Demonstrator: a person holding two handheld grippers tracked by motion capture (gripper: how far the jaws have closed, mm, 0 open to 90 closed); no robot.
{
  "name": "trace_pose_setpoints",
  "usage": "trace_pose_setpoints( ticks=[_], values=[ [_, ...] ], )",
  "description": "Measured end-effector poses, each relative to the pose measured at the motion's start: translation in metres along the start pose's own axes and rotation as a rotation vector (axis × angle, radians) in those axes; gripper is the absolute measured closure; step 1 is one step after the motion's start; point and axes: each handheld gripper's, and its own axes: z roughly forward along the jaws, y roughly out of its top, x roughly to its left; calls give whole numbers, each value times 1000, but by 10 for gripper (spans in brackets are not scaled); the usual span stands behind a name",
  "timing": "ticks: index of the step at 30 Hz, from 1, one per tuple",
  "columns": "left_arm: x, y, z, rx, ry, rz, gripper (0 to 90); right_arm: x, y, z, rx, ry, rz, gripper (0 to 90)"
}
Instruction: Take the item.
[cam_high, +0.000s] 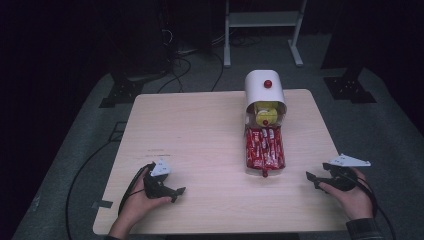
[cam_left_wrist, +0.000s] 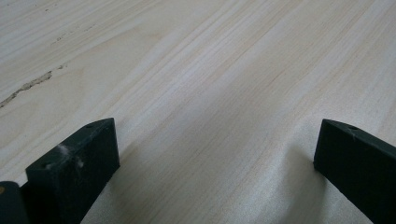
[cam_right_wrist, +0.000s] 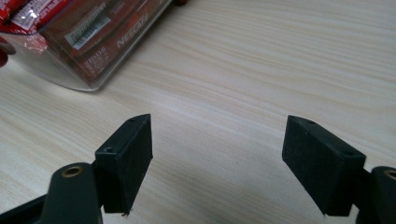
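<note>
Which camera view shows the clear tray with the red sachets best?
The high view: the whole clear tray shows, pulled out of the white box. The right gripper view shows one corner of it, close up. The left gripper view shows table.

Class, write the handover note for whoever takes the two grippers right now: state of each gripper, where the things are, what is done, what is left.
Left gripper: open, nothing between its jaws, low over bare table at the near left.
Right gripper: open, holding nothing, near the right edge, pointing toward the clear tray.
Things: the clear tray of red packets is drawn out toward the person from the white container with a red knob; a yellow item sits inside its opening.
Done: the tray is out.
Left: probably handling the packets or the tray; neither gripper touches them yet.
</note>
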Motion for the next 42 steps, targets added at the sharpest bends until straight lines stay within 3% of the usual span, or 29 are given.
trace_pose_setpoints(
  ticks=[42],
  values=[
    [0, 0, 0, 4, 0, 2, 0, 7, 41, -6, -70, 46, -22, 249]
  ],
)
